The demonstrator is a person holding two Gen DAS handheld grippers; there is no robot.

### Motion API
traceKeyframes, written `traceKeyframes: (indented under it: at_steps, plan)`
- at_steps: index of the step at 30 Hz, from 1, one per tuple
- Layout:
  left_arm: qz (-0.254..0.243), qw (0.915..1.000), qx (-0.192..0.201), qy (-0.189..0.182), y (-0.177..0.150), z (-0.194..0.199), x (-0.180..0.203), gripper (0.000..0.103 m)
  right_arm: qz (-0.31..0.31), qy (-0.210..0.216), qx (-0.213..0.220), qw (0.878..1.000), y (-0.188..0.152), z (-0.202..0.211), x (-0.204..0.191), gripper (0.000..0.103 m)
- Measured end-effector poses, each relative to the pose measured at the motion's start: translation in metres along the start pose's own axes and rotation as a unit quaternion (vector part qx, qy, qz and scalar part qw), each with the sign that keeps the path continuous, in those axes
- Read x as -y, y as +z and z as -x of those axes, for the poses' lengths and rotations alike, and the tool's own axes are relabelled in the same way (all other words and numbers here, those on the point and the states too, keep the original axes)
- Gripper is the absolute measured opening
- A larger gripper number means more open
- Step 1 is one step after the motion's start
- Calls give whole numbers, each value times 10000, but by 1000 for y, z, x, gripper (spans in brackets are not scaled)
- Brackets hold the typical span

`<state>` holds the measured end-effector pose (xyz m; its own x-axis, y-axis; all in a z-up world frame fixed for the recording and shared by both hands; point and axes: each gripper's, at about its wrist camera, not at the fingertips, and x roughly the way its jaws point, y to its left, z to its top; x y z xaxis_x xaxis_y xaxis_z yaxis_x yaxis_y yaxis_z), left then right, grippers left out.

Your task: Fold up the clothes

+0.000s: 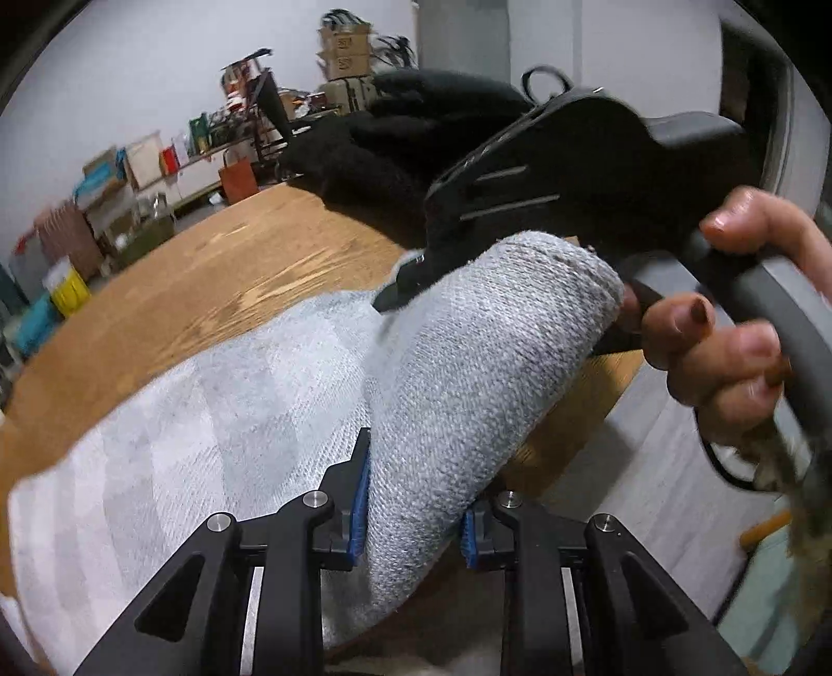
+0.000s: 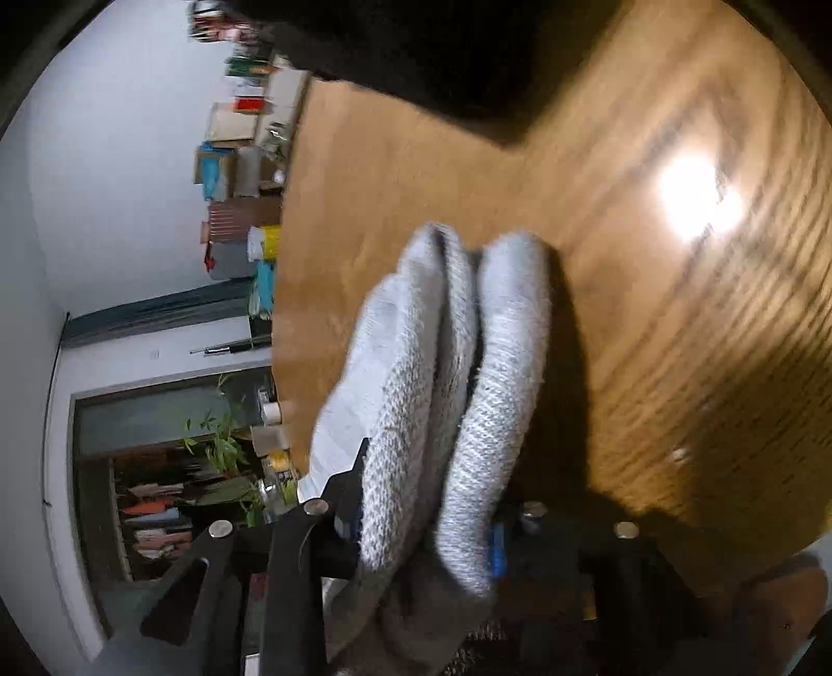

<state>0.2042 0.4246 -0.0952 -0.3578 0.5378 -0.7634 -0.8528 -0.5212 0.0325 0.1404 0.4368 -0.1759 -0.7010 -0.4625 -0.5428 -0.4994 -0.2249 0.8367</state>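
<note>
A grey knit garment (image 1: 457, 374) lies partly on the wooden table (image 1: 218, 281), with a paler striped part (image 1: 171, 447) spread to the left. My left gripper (image 1: 416, 494) is shut on a thick fold of it near the table's edge. In the left wrist view my right gripper (image 1: 411, 281) is held in a hand and clamps the far end of the same fold. In the right wrist view my right gripper (image 2: 426, 520) is shut on bunched grey folds (image 2: 468, 374) above the table (image 2: 650, 338).
A black garment (image 1: 416, 140) lies at the table's far side and also shows in the right wrist view (image 2: 416, 47). Boxes and clutter (image 1: 104, 208) line the wall beyond the table. Floor (image 1: 650, 468) lies past the table's right edge.
</note>
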Motion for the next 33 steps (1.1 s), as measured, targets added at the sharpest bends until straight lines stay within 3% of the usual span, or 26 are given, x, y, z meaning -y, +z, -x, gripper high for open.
traceKeyframes:
  at_steps: [3,6,10,11,15,21,28,29,31,33]
  plan:
    - [550,9972,358,-367,-1,37,-31,26,834,-243,242,9959,-18,8,-55,29]
    - [1233,9871,718,-731,-9,81,-77,26,1530,-121,249,9878,-40,5,-119,29]
    - [2347,9605,1113,-999,-40,137,-150,26,2588,-138,72,9658,-86,-34,-200,29]
    - [2642,9520,1218,-954,-54,150,-168,26,2851,-172,-12,9584,-99,-49,-220,29]
    - [3322,9310,1399,-577,-100,177,-211,26,3441,-368,-653,9359,-144,-129,-274,29]
    - [4011,9078,1218,-142,-156,193,-264,26,3601,-665,-1474,9188,-190,-238,-290,29]
    - [4569,8805,1259,-47,-198,198,-308,26,3961,-1090,-1786,8941,-221,-314,-297,30]
    - [4637,8773,1236,-49,-202,196,-314,26,3970,-1065,-1830,8931,-221,-317,-296,31]
    - [4765,8712,1176,-104,-208,189,-325,26,3987,-1015,-1918,8910,-220,-323,-293,46]
    - [4899,8644,1110,-208,-213,180,-334,27,4005,-966,-2006,8888,-219,-328,-290,54]
